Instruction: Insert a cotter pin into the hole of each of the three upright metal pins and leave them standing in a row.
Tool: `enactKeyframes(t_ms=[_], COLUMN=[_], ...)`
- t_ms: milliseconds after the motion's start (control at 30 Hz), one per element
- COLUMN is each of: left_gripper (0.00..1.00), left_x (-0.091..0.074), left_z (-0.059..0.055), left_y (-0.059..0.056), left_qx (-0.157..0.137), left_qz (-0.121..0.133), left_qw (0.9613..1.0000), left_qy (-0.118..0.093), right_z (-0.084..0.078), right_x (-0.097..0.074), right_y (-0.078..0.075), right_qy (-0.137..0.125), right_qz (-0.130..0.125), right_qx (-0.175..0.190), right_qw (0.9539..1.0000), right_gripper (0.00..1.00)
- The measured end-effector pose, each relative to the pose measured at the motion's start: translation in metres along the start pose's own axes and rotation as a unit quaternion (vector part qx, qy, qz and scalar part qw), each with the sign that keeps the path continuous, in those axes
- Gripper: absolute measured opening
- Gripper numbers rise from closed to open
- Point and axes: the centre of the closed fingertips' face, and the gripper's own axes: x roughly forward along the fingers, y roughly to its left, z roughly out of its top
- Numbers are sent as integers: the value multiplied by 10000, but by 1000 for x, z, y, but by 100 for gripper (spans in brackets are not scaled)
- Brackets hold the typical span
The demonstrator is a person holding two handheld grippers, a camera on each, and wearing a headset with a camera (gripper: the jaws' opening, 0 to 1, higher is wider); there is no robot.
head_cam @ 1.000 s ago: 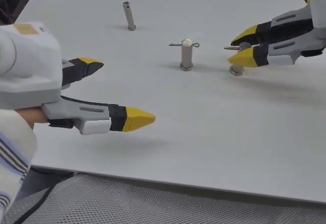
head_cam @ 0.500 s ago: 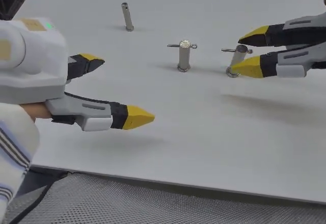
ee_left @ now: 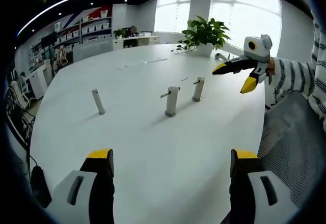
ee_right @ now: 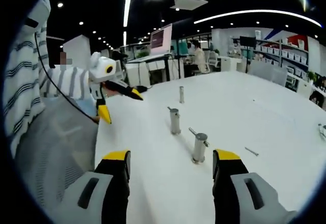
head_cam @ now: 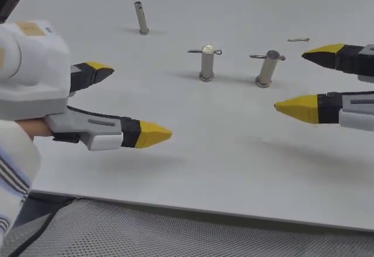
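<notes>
Head view: right tongs [head_cam: 290,80] agape near pin [head_cam: 267,68]

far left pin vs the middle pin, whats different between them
The middle pin has a cotter pin through its top; the far left pin has an empty hole. The middle pin stands close beside the right pin; the far left pin stands apart, farther back. Both are upright metal pins with flared bases on the white table.
</notes>
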Motion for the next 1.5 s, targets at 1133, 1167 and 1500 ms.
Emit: enactKeyframes(t_ms=[1133, 1167, 1500], left_gripper=[89, 88, 74], left_x=[16, 16, 39], left_z=[11, 12, 19], left_y=[52, 55, 87], left_qx=[92, 93, 213], left_qz=[278, 293, 241], left_qw=[9996, 9995, 9994], left_qy=[57, 54, 118], right_z=[-19, -18, -16], right_x=[-15, -15, -21], right_y=[24, 23, 23], right_qy=[270, 268, 245], right_qz=[-489, -495, -604], right_qx=[571, 576, 680], right_qw=[9968, 9968, 9956], right_gripper=[100, 100, 99])
